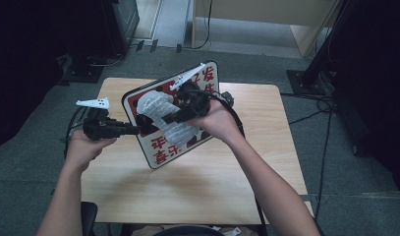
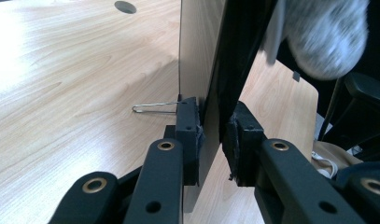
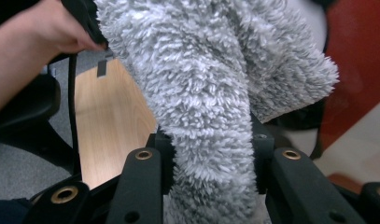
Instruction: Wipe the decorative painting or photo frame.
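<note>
Holding one sign board (image 1: 156, 147) with red Chinese characters, unreadable: left gripper (image 1: 138, 129) clamps its edge; right gripper (image 1: 180, 118) clamps one grey fluffy cloth (image 1: 160, 110) against it.

My wooden table in a dim room with a grey floor.

I work at a light wood-grain table (image 1: 266, 142) whose top catches a bright glare at one side in my left gripper view, where a round cable hole (image 2: 125, 6) sits near its far edge. Around it lies grey carpet (image 1: 35, 147), darker toward the left. Beyond the table stands pale wooden furniture (image 1: 266, 14) on a lighter strip of floor. Black stands flank the space: one base (image 1: 84, 71) at far left, another (image 1: 305, 81) at far right, with black cables (image 1: 328, 128) trailing over the carpet beside it. A black chair (image 2: 360, 98) shows at my side of the table.
</note>
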Available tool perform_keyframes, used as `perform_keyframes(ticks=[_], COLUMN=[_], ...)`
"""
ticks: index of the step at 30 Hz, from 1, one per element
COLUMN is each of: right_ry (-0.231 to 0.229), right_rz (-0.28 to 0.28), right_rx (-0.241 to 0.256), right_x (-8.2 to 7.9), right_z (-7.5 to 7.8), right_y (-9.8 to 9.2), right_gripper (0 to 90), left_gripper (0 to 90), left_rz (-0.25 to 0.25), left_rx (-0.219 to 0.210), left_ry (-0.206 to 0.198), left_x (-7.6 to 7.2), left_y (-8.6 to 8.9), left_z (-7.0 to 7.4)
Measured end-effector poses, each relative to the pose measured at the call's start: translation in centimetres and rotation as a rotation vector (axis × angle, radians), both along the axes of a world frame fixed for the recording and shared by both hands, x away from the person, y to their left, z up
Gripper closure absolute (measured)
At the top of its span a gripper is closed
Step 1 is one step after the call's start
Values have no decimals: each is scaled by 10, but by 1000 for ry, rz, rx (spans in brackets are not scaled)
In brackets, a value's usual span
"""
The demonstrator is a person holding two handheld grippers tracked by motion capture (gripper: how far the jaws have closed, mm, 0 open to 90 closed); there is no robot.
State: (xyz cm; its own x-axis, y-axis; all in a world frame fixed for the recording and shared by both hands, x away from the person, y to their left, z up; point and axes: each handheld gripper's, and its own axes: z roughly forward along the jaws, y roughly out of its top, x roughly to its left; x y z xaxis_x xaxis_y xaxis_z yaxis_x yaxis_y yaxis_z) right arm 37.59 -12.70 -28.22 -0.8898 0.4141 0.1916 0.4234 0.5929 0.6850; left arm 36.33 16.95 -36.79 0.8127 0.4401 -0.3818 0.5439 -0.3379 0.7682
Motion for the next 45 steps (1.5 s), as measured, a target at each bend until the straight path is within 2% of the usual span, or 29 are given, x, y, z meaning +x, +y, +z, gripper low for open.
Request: perform_keyframes(ticks=[1,2,8,14,18,22,26,35,45], right_ry=[0,-11,-35,-32,-40,-29,-22,-12,10], right_rz=[0,-6,-9,-9,-5,2,12,17,5], right_rx=[0,1,-8,-33,-67,-93,-98,-81,-70], right_x=[0,2,5,11,14,17,19,20,16], right_z=[0,11,36,48,53,52,48,39,14], right_y=[0,4,16,28,35,43,47,46,36], right_gripper=[673,673,673,673,673,673,673,672,671], left_gripper=[771,772,774,776,777,777,776,777,778], left_rz=[0,-5,-10,-20,-31,-36,-40,-40,-43], left_rx=[0,-2,-4,-9,-10,-9,-7,3,3], left_ry=[0,1,-4,-8,-15,-16,-13,-11,-11], left_x=[0,-1,0,1,1,1,1,1,2], left_y=[0,0,0,1,2,1,1,1,1], left_z=[0,0,0,-1,-2,-1,-1,-1,-1])
